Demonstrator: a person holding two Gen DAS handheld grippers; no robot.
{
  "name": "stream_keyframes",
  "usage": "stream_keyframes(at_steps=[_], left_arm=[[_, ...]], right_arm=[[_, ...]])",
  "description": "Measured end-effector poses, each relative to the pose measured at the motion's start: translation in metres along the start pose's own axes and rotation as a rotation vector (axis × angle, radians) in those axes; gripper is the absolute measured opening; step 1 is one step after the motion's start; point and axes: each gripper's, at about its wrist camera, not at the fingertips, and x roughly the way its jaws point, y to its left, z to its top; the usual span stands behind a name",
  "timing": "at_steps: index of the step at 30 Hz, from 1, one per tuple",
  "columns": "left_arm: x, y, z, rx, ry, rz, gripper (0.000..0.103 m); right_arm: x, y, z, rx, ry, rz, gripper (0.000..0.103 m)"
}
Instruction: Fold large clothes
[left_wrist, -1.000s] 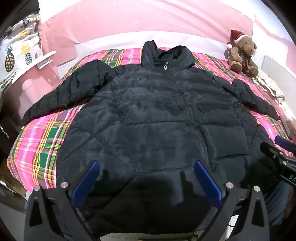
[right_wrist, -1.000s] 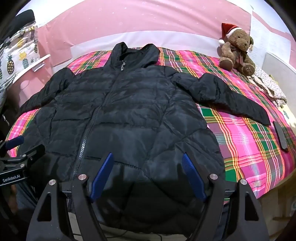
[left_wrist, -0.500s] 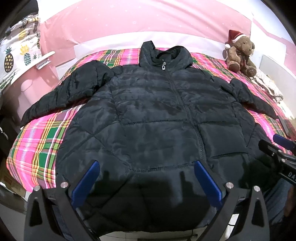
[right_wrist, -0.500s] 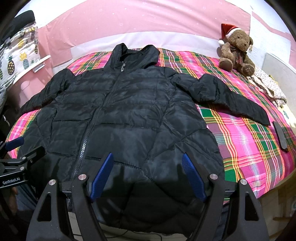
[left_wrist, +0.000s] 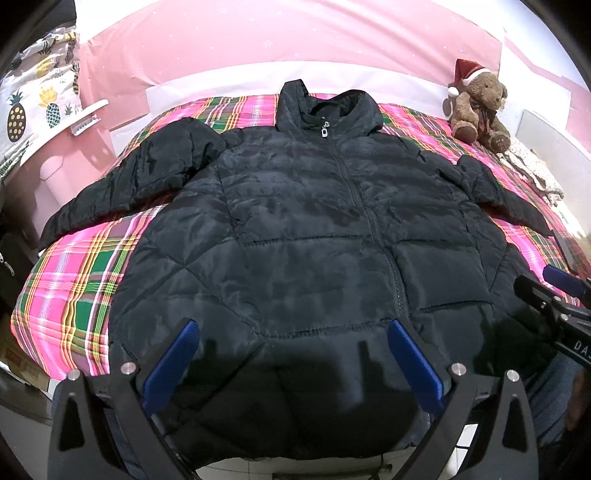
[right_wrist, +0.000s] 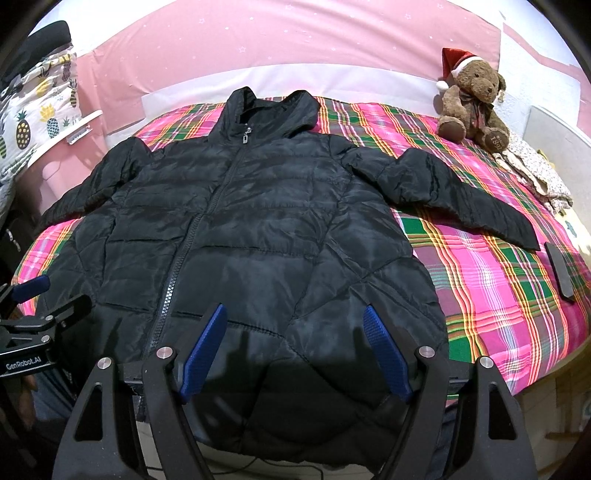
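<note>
While both grippers hang wide open and empty, jacket (left_wrist: 314, 236) runs lengthwise straight ahead; left gripper (left_wrist: 291, 363) nearer left sleeve (left_wrist: 140, 181), right gripper (right_wrist: 295, 349) nearer right sleeve (right_wrist: 454, 195).

Legible markings: two noted.
Left gripper (right_wrist: 31, 291) is showing "GenRobot.AI" on its body; right gripper (left_wrist: 554, 284) is showing partial "DA".

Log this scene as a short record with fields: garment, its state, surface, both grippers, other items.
garment: black puffer jacket
state: spread flat, front up, zipped, both sleeves out to the sides, not yet folded
surface: plaid bedspread
left gripper: open, above the hem, holding nothing
right gripper: open, above the hem, holding nothing
other items: teddy bear in a Santa hat at the far right corner; dark phone-like slab past the right cuff; floral cloth by the bear
</note>
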Motion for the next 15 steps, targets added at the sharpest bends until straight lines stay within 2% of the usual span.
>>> stream_keyframes(at_steps=[15], left_arm=[[-0.0002, -0.0023, -0.0014, 0.001, 0.009, -0.007, 0.103]], right_arm=[[0.0002, 0.0021, -0.0008, -0.004, -0.002, 0.001, 0.076]])
